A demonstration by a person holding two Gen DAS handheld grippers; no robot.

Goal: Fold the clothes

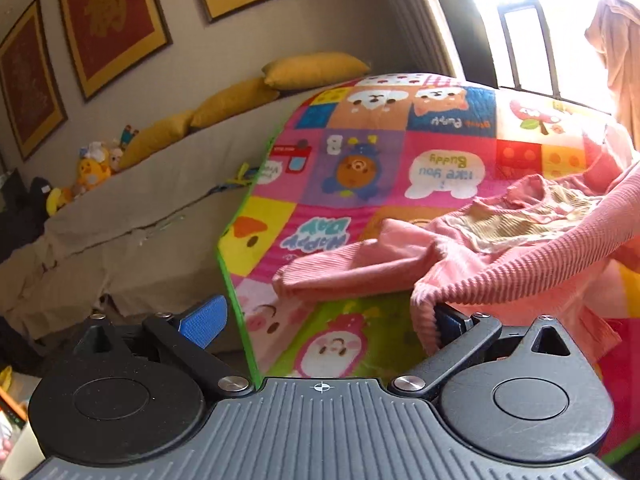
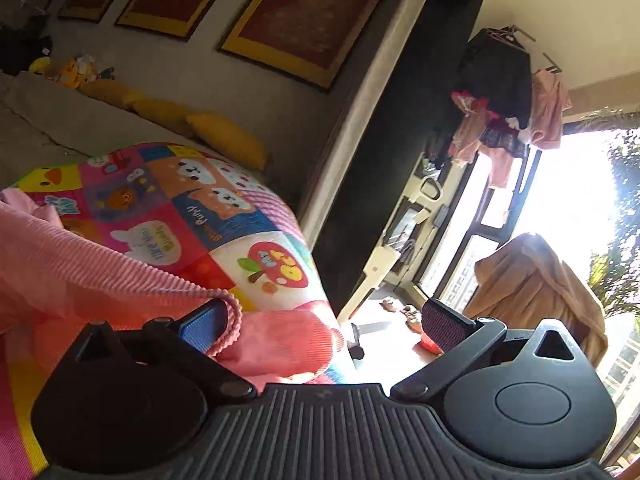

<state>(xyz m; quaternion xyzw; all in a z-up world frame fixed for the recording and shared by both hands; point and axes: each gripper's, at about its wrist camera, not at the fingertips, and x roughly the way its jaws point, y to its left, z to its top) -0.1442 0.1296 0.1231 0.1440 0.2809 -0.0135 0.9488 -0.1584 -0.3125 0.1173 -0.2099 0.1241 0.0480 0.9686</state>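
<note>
Pink ribbed garment [image 1: 500, 264] crumpled on patchwork cartoon mat [image 1: 360, 152]

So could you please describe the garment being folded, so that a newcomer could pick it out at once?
Start at the bright cartoon patchwork play mat beside the beige sofa. On the mat's right half lies a crumpled pink ribbed sweater, one cuffed sleeve stretched toward the mat's green edge. Unlike the yellow cushions behind, it is corduroy-like, pink, with a beige lining showing.
</note>
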